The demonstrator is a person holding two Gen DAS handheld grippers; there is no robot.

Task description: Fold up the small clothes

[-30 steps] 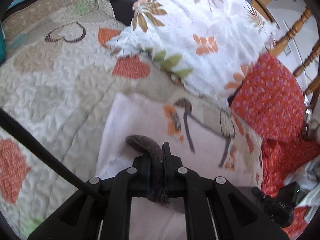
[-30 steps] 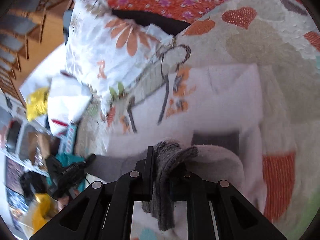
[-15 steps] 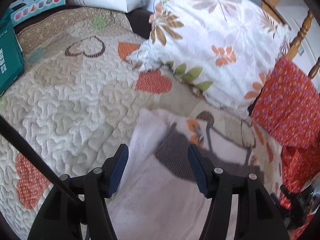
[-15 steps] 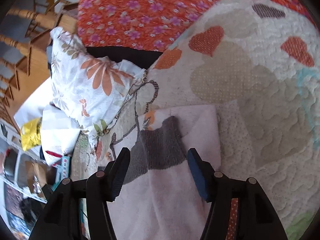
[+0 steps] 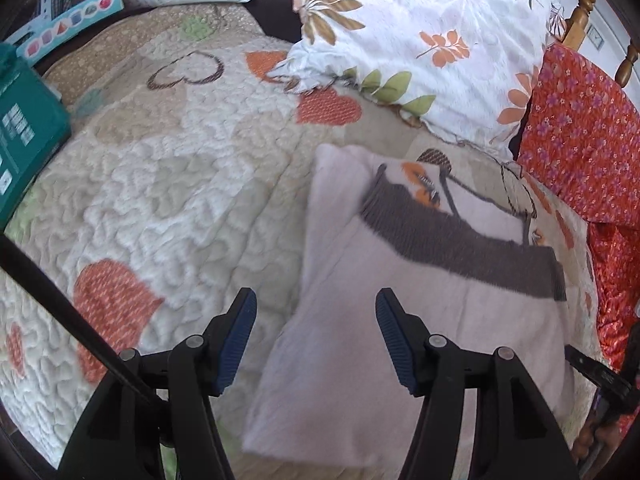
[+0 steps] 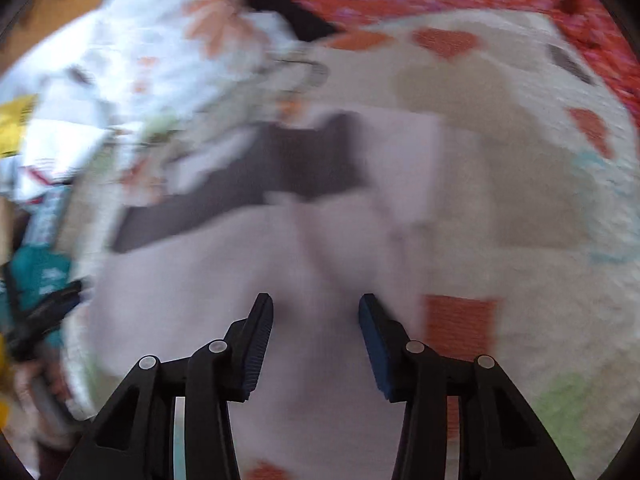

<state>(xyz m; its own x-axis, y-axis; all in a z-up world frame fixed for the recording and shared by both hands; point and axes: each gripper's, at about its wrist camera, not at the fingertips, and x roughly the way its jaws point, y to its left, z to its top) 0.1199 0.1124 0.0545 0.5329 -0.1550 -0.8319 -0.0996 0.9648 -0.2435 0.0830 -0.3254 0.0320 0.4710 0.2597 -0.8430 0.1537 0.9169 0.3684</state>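
Note:
A small pale pink garment with a dark grey ribbed band lies folded over on the quilt; the band rests across its far part, over a printed front. My left gripper is open and empty above the garment's near left edge. In the blurred right wrist view the same garment and its grey band lie ahead. My right gripper is open and empty just above the pink cloth.
The heart-patterned quilt covers the bed. A floral pillow and a red flowered cushion lie beyond the garment. A teal box sits at the left edge. A wooden headboard post stands at back right.
Both grippers were shut on the grey band one second ago. They let it go, opened and drew back; the band now lies flat on the folded garment.

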